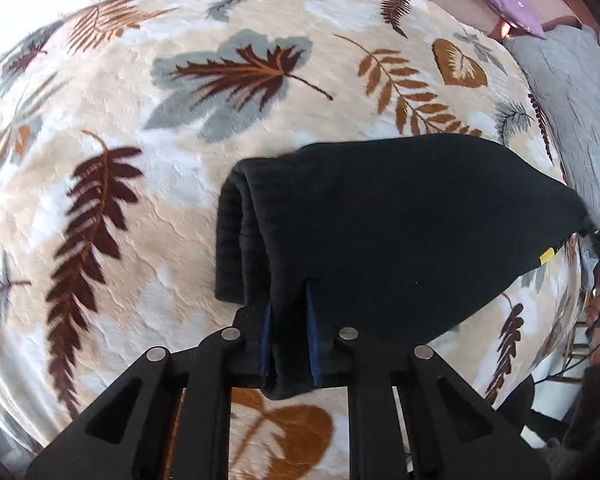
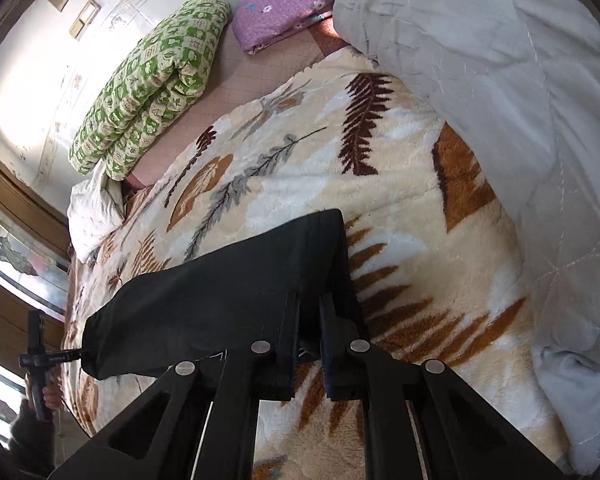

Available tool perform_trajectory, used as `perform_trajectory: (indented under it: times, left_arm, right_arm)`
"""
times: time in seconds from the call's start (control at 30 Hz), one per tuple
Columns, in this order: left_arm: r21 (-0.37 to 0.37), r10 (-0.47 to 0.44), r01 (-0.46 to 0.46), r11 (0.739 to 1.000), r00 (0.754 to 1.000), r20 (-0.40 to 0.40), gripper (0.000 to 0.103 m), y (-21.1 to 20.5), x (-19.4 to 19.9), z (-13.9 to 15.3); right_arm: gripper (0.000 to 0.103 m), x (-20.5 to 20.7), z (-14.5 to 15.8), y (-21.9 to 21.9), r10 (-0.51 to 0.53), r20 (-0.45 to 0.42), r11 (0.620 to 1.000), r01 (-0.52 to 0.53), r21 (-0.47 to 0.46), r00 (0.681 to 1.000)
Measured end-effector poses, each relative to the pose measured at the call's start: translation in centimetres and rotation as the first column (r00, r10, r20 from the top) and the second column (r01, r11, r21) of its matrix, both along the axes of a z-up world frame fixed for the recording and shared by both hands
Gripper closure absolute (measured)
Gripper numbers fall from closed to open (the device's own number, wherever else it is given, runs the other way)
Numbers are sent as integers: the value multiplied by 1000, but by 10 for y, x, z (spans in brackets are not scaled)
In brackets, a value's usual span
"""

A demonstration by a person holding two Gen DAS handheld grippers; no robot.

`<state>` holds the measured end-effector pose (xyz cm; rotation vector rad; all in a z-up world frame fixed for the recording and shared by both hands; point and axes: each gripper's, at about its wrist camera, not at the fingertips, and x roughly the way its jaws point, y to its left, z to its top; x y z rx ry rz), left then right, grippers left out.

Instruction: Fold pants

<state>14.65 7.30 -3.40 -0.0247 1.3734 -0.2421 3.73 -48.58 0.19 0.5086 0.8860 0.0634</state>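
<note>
Left gripper (image 1: pixel 290 312) and right gripper (image 2: pixel 310 320) clamping folded black pants (image 1: pixel 380 216), leaf-print blanket (image 1: pixel 140 120) beneath

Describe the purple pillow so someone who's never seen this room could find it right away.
Start at the leaf-patterned blanket covering the bed. Past its far edge, the purple pillow lies between a green checked quilt and a grey quilt. It alone is purple with small flowers.

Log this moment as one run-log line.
left gripper: shut on black pants | right gripper: shut on black pants | pants: folded, held over leaf-print blanket
</note>
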Motion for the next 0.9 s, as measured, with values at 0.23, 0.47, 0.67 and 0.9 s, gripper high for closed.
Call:
perform_trajectory:
  times: [0.23,0.47,0.67,0.9]
  left_arm:
    - [73,-51,53,996,998,-25,88,-4,-6,-3]
    - [41,20,-22,999,999,49,82,17,-27,53]
    - [52,25,-35,998,982,186,67,-31,-52,115]
    - [-36,-8,15,999,980,201,52,-85,-32,114]
  right_arm:
    - [89,-1,-21,5,-6,-152,991,-14,-131,988]
    - [72,-20,5,-17,-69,-73,997,67,-27,995]
    - [63,-26,44,-22,-78,-15,997,78,-1,997]
    - [51,4,80,36,106,53,993,-108,37,993]
